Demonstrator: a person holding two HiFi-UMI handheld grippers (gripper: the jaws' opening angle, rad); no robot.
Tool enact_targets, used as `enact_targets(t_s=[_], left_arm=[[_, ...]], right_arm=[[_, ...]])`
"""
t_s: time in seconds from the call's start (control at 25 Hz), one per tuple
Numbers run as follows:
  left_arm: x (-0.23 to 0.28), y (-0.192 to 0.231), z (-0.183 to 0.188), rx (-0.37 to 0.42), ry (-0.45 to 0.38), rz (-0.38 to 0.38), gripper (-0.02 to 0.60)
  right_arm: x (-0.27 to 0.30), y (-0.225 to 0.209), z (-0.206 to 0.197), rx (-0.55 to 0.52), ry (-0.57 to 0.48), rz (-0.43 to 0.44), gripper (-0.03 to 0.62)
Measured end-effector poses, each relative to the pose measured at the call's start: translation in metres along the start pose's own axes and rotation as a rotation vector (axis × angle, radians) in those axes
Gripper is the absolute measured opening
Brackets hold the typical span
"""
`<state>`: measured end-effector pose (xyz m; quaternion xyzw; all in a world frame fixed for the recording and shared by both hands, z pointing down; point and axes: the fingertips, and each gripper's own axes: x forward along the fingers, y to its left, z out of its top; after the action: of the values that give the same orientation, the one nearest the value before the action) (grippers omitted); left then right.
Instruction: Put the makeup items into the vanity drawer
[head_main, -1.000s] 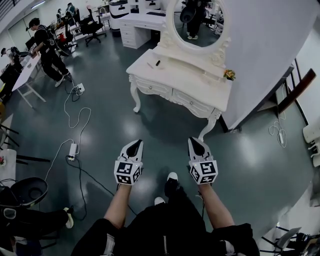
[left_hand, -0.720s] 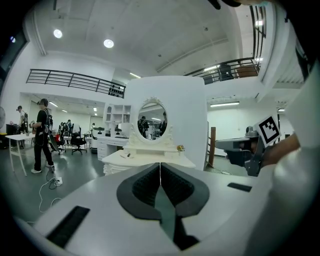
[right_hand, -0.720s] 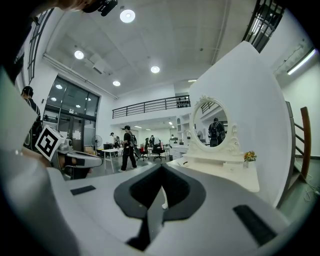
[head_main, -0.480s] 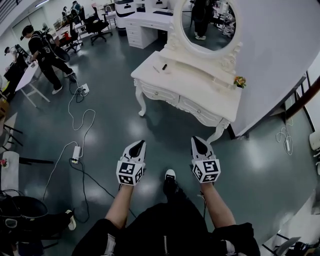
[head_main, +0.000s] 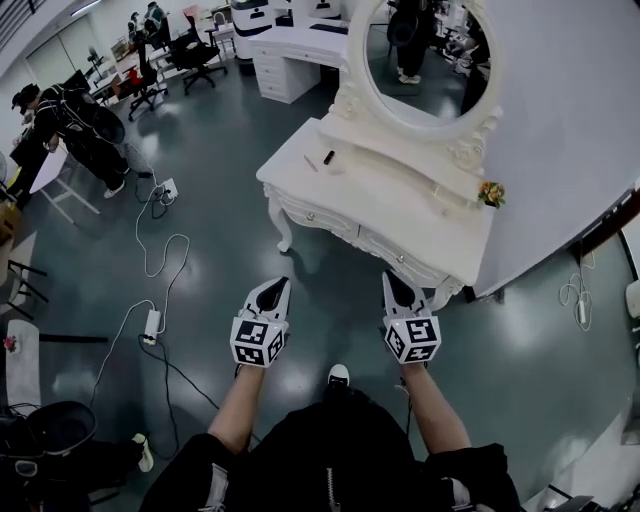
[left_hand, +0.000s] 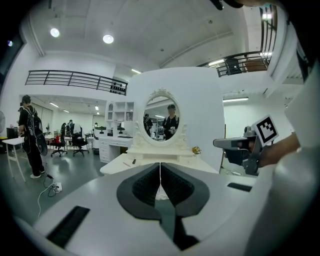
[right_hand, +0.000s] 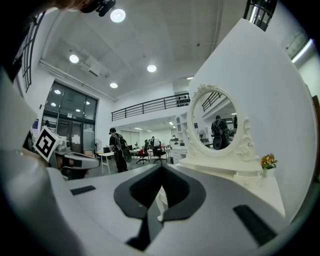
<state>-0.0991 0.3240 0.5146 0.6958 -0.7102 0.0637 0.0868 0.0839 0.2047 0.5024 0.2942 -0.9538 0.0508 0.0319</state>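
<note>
white vanity drawer fronts (head_main: 318, 213) in head view alone; left tool (head_main: 270, 292), right tool (head_main: 396, 285) both closed, empty

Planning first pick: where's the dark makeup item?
Head view: the dark makeup item lies at the left end of the vanity top, beside a thin stick, left of the oval mirror.
</note>
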Motion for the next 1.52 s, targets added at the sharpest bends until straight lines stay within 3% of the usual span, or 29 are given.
enact_targets(t_s=[0.36,0.68,1.08,1.36,1.52], left_arm=[[0.086,0.026,0.033,0.009,-0.013,0.003,0.023],[0.157,0.030,0.039,0.019,-0.004,-0.072,0.023],[0.291,0.039,0.061,0.055,0.001,-0.292,0.023],[0.385,0.053,0.095,0.136,-0.010,-0.481,0.023],[0.423,0.077,0.108,0.168,-0.013,-0.533,0.023]], right_arm=[[0.070,-0.058,0.027,-0.012,-0.022,0.003,0.006],[0.093,-0.100,0.026,-0.006,-0.027,-0.078,0.006],[0.125,-0.179,0.030,0.002,-0.028,-0.327,0.006],[0.186,-0.214,0.046,0.009,-0.017,-0.477,0.006],[0.226,-0.222,0.056,0.025,-0.030,-0.532,0.006]])
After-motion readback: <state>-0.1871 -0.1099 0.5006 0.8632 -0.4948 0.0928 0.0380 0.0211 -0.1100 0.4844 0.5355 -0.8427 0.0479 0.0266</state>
